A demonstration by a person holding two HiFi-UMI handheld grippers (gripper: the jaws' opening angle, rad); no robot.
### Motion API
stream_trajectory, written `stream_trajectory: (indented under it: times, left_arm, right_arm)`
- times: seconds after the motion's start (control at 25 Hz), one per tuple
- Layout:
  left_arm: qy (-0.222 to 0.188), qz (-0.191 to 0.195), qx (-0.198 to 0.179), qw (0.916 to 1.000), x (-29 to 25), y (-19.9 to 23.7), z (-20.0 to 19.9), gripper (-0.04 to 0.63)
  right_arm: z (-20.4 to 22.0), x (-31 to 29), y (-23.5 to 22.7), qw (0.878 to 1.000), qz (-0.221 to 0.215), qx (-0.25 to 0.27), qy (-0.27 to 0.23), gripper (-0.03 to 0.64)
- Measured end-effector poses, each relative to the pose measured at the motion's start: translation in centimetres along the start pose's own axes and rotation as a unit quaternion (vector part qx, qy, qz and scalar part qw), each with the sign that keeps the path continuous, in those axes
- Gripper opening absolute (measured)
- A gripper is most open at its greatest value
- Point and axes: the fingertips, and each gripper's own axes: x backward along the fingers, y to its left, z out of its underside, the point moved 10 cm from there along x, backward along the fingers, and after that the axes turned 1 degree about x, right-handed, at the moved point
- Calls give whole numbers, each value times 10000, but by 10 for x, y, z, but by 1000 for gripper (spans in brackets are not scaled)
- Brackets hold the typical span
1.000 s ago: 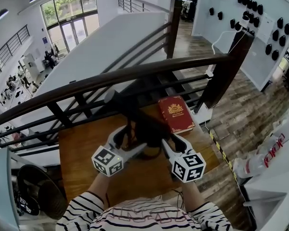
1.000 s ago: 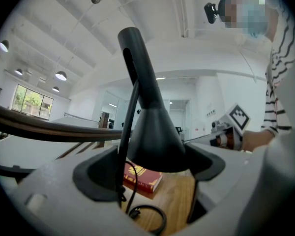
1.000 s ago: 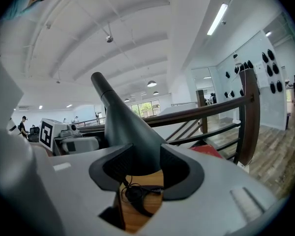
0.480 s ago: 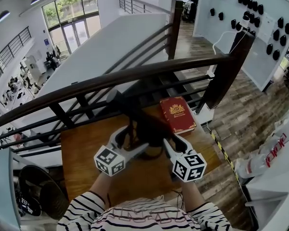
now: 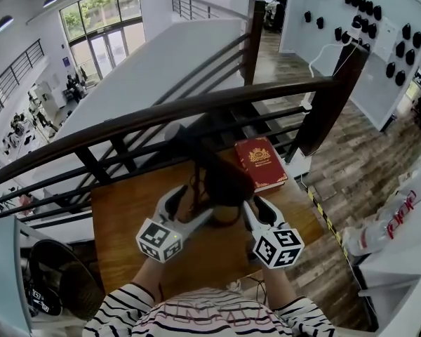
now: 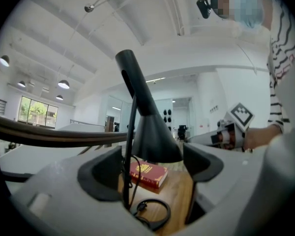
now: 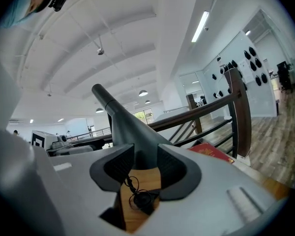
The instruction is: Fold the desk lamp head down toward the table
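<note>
The black desk lamp stands on the wooden table [image 5: 126, 223], with its cone head [image 5: 228, 182] tilted and the neck [image 5: 186, 142] running up and left. My right gripper [image 5: 257, 208] is shut on the lamp head [image 7: 132, 136], a pad on each side of the cone. My left gripper [image 5: 189, 207] reaches in from the left. Its jaws are wide and closing. The thin stem [image 6: 128, 151] passes just beside the left pad, and the head [image 6: 155, 136] sits between the jaws [image 6: 152, 168], but neither pad presses on it.
A red book [image 5: 261, 161] lies at the table's far right corner. A loop of black cable [image 6: 155, 214] rests on the table under the lamp. A dark wooden railing [image 5: 196, 107] runs behind the table, with a post [image 5: 330, 104] at the right.
Both grippers and the lamp head have shifted a little to the right and away from me. The left jaws have narrowed slightly.
</note>
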Motion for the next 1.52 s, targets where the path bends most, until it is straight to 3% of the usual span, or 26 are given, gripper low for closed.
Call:
stream_trajectory:
  times: [0.12, 0.48, 0.76, 1.52]
  left_arm:
    - [46, -3, 4, 10000, 12, -6, 2, 365]
    - [46, 7, 3, 10000, 58, -17, 10, 136]
    - [36, 173, 59, 9998, 89, -26, 15, 2]
    - [139, 464, 198, 9986, 181, -38, 35, 2]
  right_arm:
    - [7, 10, 10, 10000, 56, -50, -13, 140]
    - [31, 41, 45, 9992, 331, -191, -68, 69]
    - [48, 64, 73, 9980, 543, -275, -149, 9]
    - [98, 99, 159, 9976, 649, -234, -5, 2]
